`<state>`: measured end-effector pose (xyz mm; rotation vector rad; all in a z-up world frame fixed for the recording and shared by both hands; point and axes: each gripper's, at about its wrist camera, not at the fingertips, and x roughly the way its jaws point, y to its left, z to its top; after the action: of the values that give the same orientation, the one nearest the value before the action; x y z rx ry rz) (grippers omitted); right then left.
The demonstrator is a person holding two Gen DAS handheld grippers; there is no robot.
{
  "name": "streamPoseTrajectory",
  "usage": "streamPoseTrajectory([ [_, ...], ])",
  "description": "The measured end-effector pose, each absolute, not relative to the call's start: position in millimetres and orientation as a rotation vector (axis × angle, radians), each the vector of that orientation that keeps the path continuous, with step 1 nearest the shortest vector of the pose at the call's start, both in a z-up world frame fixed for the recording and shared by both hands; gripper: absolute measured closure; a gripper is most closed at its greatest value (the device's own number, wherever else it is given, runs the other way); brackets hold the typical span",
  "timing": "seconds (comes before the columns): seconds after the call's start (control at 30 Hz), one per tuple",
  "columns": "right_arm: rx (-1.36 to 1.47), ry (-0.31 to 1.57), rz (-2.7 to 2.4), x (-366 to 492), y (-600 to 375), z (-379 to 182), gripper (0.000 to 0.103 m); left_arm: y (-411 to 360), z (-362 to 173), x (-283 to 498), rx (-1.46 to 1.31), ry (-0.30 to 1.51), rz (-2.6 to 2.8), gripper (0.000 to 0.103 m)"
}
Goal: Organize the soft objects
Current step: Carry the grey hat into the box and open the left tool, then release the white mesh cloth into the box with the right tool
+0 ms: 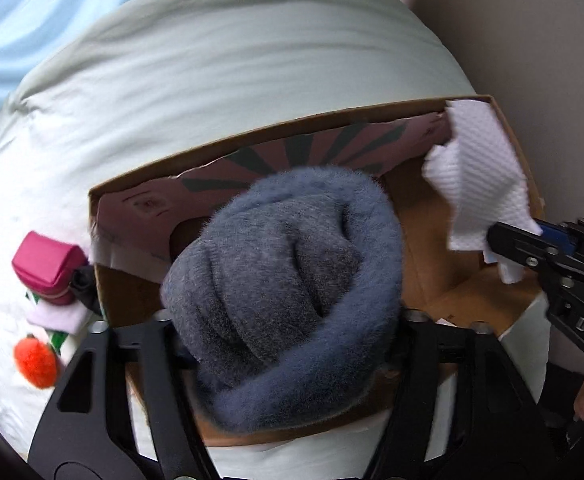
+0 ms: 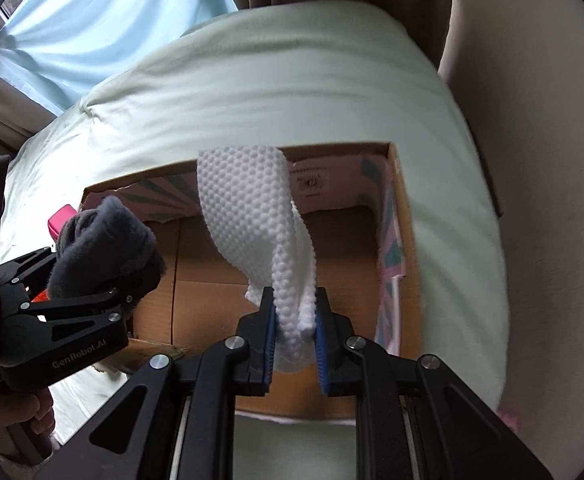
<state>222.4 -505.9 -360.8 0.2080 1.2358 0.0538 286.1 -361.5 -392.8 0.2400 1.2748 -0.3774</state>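
I have L gripper (image 2: 131, 280) clamped on grey fuzzy sock bundle (image 1: 283, 280) and R gripper (image 2: 295, 320) pinching white embossed cloth (image 2: 251, 208), both held over open cardboard box (image 2: 406, 240).

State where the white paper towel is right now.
The white paper towel hangs pinched in the right gripper, over the cardboard box, right of the grey sock.

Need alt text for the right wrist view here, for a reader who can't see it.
The right gripper pinches a white dimpled cloth between blue-padded fingers, above an open cardboard box on a pale green bedcover. At left, the left gripper holds a fuzzy grey sock bundle by the box's left edge.
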Motion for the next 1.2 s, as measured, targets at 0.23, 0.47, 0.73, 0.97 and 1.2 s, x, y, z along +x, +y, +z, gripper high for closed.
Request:
streamPoseTrajectory([
  [0.23, 0.286, 1.16, 0.056, 220, -521, -354, 0.0, -351, -375, 274, 0.353, 1.217, -0.338, 0.0],
  [0.47, 0.25, 1.13, 0.042, 214, -520, -340, 0.0, -347, -363, 274, 0.305, 1.216, -0.338, 0.0],
  [0.73, 0.204, 1.085, 0.036, 200, -509, -310, 0.0, -337, -329, 256, 0.287, 1.166, -0.349, 0.0],
  [0.97, 0.183, 1.022, 0.008, 178, -497, -266, 0.0, -318, -285, 231, 0.263, 1.106, -0.353, 0.0],
  [1.2, 0.162, 0.953, 0.012, 147, -464, -211, 0.0, -278, -231, 196, 0.209, 1.02, -0.341, 0.0],
])
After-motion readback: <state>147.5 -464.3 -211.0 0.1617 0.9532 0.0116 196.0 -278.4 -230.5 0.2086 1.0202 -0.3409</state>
